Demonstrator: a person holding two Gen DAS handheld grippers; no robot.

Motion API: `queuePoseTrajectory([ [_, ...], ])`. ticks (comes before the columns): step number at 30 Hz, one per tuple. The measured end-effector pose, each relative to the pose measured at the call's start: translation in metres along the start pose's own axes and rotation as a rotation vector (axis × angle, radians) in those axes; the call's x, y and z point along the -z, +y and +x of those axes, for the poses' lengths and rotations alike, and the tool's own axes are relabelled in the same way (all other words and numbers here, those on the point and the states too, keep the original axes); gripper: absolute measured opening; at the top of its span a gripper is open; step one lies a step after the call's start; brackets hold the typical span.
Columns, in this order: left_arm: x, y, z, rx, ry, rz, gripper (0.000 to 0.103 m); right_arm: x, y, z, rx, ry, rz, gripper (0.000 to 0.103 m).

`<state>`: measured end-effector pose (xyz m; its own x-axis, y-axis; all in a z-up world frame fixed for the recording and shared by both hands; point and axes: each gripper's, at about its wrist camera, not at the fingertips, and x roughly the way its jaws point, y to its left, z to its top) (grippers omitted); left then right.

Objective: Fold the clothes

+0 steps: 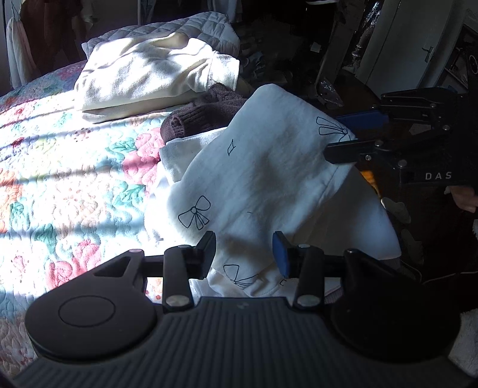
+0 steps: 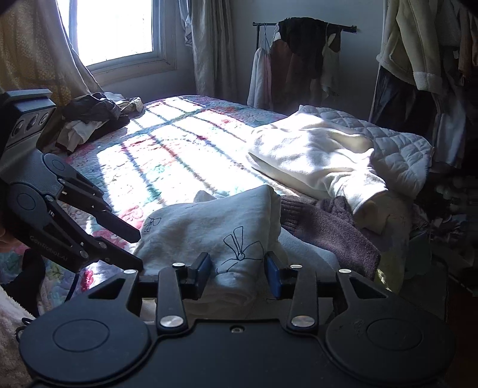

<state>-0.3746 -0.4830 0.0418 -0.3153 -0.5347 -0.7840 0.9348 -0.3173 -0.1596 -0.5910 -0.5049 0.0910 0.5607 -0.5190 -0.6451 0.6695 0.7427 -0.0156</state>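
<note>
A floral quilt (image 1: 68, 167) covers the bed, its left half washed out by barred sunlight, so the pattern there is hard to read. At the far left in the right wrist view lies a dark heap of clothes (image 2: 95, 116), its pieces too tangled to tell apart.

The left gripper (image 1: 244, 249) stands near the bed's near edge with its jaws partly apart; the white garment with bow drawings (image 1: 254, 179) lies between them, but whether the pads press the cloth cannot be told. Its lower part is hidden behind the gripper's body.

Farther off, a folded cream garment (image 1: 149, 74) rests on a quilted white pad (image 1: 194, 28), and a brown knit (image 1: 209, 110) pokes out from behind the bow garment, mostly covered.

The right gripper (image 2: 239, 273) straddles a rolled fold of the same garment, fingers close on either side; contact is unclear. At the right, a dim room and a door (image 1: 412, 44) are cut off by the picture's edge.
</note>
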Motion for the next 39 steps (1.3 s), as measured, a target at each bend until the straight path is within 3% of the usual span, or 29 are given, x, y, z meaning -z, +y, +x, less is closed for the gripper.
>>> queuePoseTrajectory([
  [8,0.007,-0.008,-0.007,-0.011,0.008,0.028,0.05,-0.004,0.003,-0.012,0.033,0.018,0.006,0.053],
  [10,0.009,-0.01,-0.009,-0.025,0.012,0.03,0.067,-0.004,0.005,-0.015,0.029,0.029,0.018,0.055],
  [13,0.01,-0.01,-0.013,-0.013,0.025,0.01,0.075,-0.005,0.007,-0.019,0.003,0.041,0.041,0.057],
  [16,0.013,-0.013,-0.018,-0.008,0.018,0.019,0.089,-0.005,0.011,-0.022,-0.025,0.052,0.057,0.06],
  [24,0.023,-0.038,-0.023,-0.028,0.038,0.111,0.091,-0.005,0.018,-0.026,-0.001,0.074,0.042,0.062],
  [31,0.028,-0.041,-0.029,-0.052,0.042,0.103,0.091,-0.002,0.024,-0.029,-0.002,0.077,0.029,0.065],
  [34,0.029,-0.039,-0.038,-0.058,-0.017,0.102,0.096,-0.001,0.026,-0.027,0.001,0.082,0.031,0.065],
  [39,0.027,-0.038,-0.043,-0.072,-0.026,0.094,0.098,0.001,0.03,-0.027,-0.003,0.085,0.027,0.065],
])
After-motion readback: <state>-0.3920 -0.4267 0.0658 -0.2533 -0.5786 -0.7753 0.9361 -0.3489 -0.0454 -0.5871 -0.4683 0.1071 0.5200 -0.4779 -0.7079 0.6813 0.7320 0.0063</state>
